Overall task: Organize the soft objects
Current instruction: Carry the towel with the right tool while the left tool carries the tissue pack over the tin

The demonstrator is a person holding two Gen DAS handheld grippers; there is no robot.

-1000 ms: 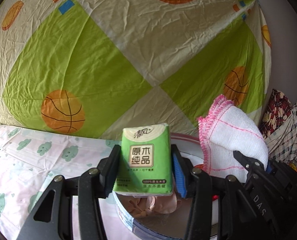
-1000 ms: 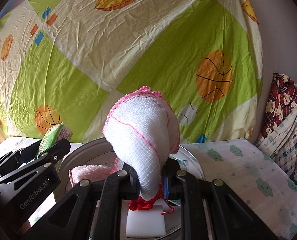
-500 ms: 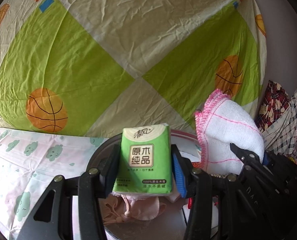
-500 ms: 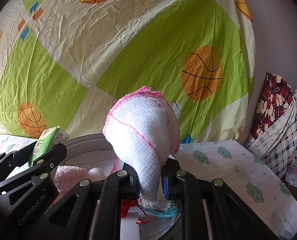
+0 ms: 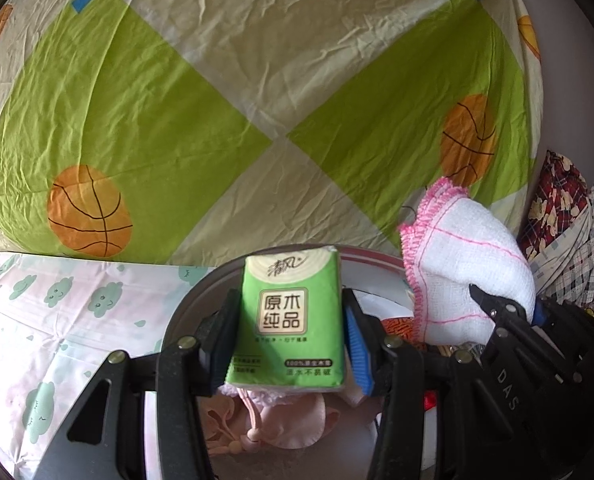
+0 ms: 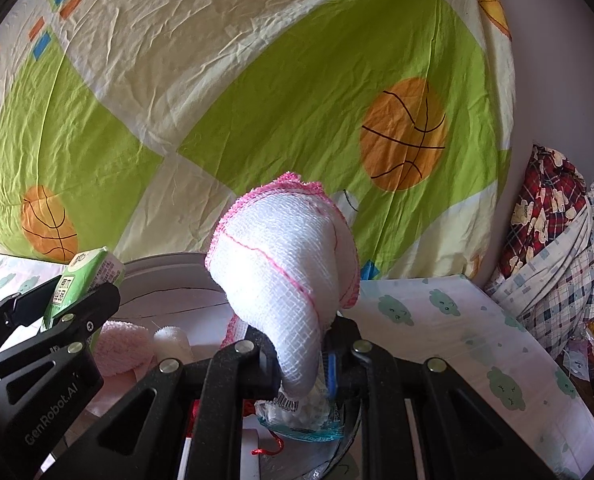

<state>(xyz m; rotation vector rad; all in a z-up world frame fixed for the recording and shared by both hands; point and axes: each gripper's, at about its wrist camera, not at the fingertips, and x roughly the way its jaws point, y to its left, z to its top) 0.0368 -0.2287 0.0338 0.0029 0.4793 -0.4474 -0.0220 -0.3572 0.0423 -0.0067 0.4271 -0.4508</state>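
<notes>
Your left gripper (image 5: 289,340) has its jaws part open and pressed against both sides of a green tissue pack (image 5: 287,320), which stands upright between the blue pads with its printed face toward the camera. Your right gripper (image 6: 301,360) has its jaws pinched nearly together on the lower end of a white cloth (image 6: 285,280) with pink stitched edging; the cloth stands up from the jaws and folds over at the top. Both grippers hang over a round metal basin (image 5: 201,300) that sits on the tabletop, which is covered with a pale sheet (image 5: 57,320) printed with little green clouds. The tissue pack is over the near left part of the basin, the cloth over its right side. Inside the basin lie a pale pink drawstring pouch (image 5: 281,424) under the tissue pack, a fluffy pink item (image 6: 121,344) near the left wall, and a clear packet with a blue edge (image 6: 301,416) beneath the cloth. A green and cream sheet with basketballs (image 5: 217,120) hangs behind, and checked fabrics (image 6: 553,264) are heaped off the right edge of the tabletop.
</notes>
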